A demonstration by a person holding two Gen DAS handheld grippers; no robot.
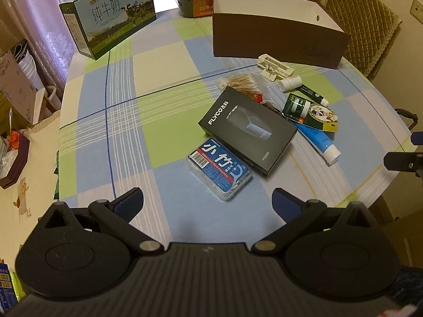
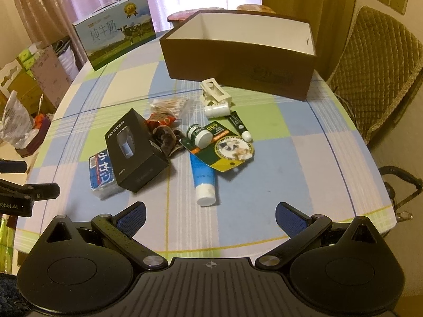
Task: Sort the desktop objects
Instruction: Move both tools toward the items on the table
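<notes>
Clutter sits mid-table on the checked cloth (image 2: 304, 174): black FLYCO box (image 2: 134, 149) leaning on the floss-pick case (image 2: 101, 173), blue tube (image 2: 203, 182) just beside, green jar (image 2: 198, 135) on a printed card (image 2: 227, 149). Brown open box (image 2: 238, 52) stands behind the pile, milk carton (image 2: 116, 31) far left. I see my left gripper (image 1: 207, 203) and right gripper (image 2: 210, 218) both spread wide, holding nothing, above the near edge.

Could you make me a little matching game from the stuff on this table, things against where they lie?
Things:
1 brown box
2 blue tube
3 floss pick case
4 milk carton

Places:
A partly under the black FLYCO box
B far left corner of the table
C open-topped, behind the pile
D white cap toward the right gripper

Pairs: 1-C, 2-D, 3-A, 4-B
</notes>
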